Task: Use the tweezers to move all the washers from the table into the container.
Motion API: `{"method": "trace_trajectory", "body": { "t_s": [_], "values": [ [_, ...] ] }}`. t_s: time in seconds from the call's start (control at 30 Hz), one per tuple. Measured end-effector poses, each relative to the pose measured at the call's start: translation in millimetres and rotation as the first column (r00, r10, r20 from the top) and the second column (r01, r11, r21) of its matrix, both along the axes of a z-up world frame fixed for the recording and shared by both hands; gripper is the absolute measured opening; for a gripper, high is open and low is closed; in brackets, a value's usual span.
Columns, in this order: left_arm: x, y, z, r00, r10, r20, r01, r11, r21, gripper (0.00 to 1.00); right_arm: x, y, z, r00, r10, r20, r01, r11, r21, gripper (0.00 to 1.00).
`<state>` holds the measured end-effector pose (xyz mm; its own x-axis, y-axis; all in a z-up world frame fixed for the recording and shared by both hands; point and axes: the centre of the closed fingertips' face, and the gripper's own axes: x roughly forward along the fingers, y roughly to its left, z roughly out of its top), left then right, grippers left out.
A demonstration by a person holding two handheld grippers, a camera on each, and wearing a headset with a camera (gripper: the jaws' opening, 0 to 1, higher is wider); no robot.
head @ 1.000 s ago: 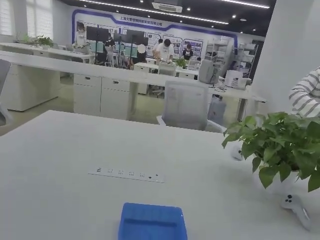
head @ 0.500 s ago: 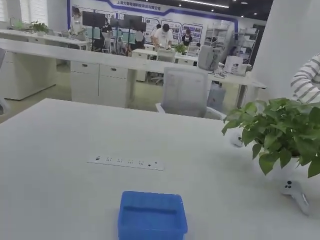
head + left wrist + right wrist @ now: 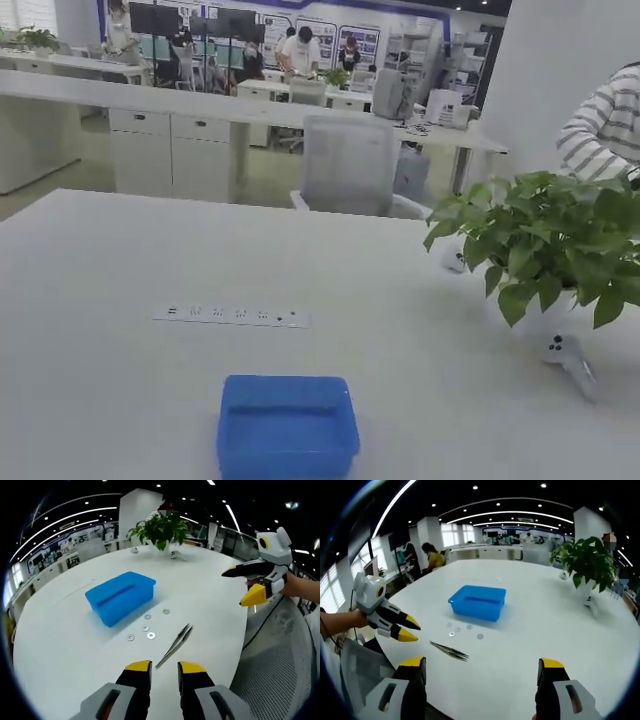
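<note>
A blue container (image 3: 288, 437) (image 3: 120, 596) (image 3: 477, 601) stands on the white table (image 3: 100, 380). Several small washers (image 3: 147, 632) (image 3: 465, 630) lie on the table just in front of it. Metal tweezers (image 3: 175, 645) (image 3: 449, 651) lie flat beside the washers, nearer to me. My left gripper (image 3: 165, 669) (image 3: 409, 631) hovers just short of the tweezers, its jaws a narrow gap apart with nothing between them. My right gripper (image 3: 481, 664) (image 3: 245, 585) is held above the table's edge, wide open and empty.
A potted plant (image 3: 540, 250) (image 3: 160, 530) (image 3: 587, 560) stands at the table's far right, with a white controller (image 3: 570, 362) beside it. A power strip (image 3: 232, 316) is set into the table beyond the container. A grey chair (image 3: 350, 165) stands behind the table.
The head view has tilted down and shifted, so the container sits higher in it. The things on the table have not moved.
</note>
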<state>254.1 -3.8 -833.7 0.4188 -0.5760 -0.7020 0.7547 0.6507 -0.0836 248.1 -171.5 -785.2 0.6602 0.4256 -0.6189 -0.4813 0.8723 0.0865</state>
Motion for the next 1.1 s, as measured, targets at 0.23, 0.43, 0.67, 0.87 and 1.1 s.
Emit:
{"method": "trace_trajectory", "body": {
  "t_s": [0.23,0.43,0.67,0.87,1.1],
  "values": [
    [0.2,-1.4,-30.2,0.995,-0.061,-0.073,0.067,0.995,0.07,0.13,-5.0,1.7,-4.3,1.0,0.003,-0.016,-0.003,1.0,-0.001,0.9],
    [5.8,-2.3,-38.9,0.994,-0.091,-0.058,0.097,0.99,0.105,0.11,-5.8,9.2,-6.9,1.0,0.011,-0.022,-0.011,1.0,0.002,0.9],
    [8.7,-4.1,-45.9,0.989,-0.129,-0.069,0.136,0.984,0.119,0.08,-6.8,14.3,-8.2,0.999,0.036,-0.023,-0.037,0.999,-0.013,0.89],
    [7.1,-13.0,-45.2,0.976,-0.21,-0.05,0.215,0.97,0.113,0.02,-8.1,17.0,-6.9,0.998,0.051,-0.021,-0.051,0.999,-0.008,0.89],
    [-9.4,-17.0,-44.2,0.961,-0.275,-0.031,0.277,0.95,0.144,0.0,-9.4,23.0,-5.3,0.997,0.078,-0.015,-0.078,0.997,-0.011,0.86]
  ]
}}
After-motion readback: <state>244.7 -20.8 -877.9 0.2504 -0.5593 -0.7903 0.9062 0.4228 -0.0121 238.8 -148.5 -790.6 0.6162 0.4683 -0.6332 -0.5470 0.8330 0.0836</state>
